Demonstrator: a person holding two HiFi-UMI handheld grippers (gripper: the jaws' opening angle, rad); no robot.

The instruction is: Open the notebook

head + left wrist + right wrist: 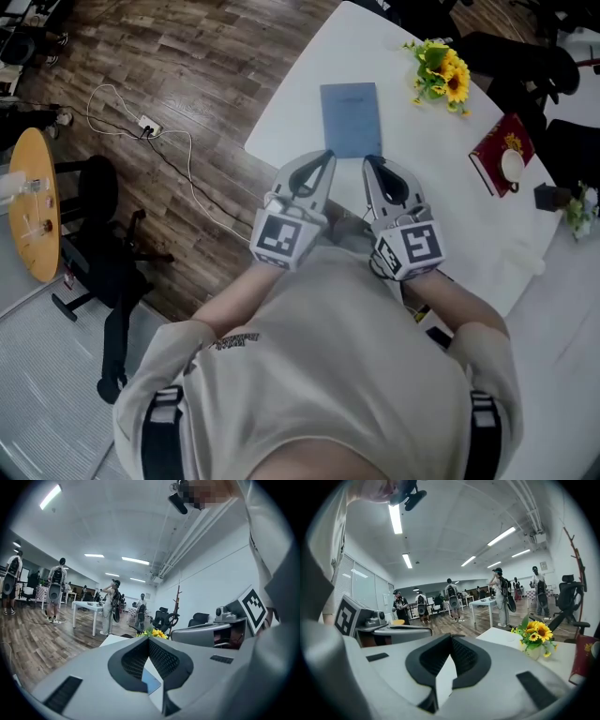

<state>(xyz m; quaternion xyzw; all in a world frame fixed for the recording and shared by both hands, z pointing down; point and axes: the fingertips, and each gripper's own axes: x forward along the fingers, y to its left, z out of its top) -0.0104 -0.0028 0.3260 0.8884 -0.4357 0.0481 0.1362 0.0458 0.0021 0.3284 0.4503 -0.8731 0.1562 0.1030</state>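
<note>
A closed blue notebook (352,119) lies flat on the white table (309,75), its near edge just beyond both grippers. My left gripper (327,155) is held over the near table edge, at the notebook's near left corner, with its jaws shut and empty. Beside it, my right gripper (367,161) is at the notebook's near right corner, also shut on nothing. In the left gripper view the closed tips (149,639) meet, and a sliver of the blue notebook (152,685) shows below them. The right gripper (451,637) shows its tips together over bare white table.
A vase of sunflowers (441,73) stands at the far right of the table, and a red book (502,155) with a white object on it lies to the right. On the wood floor at left are a cable (150,127), a black chair (103,253) and a round wooden table (37,202).
</note>
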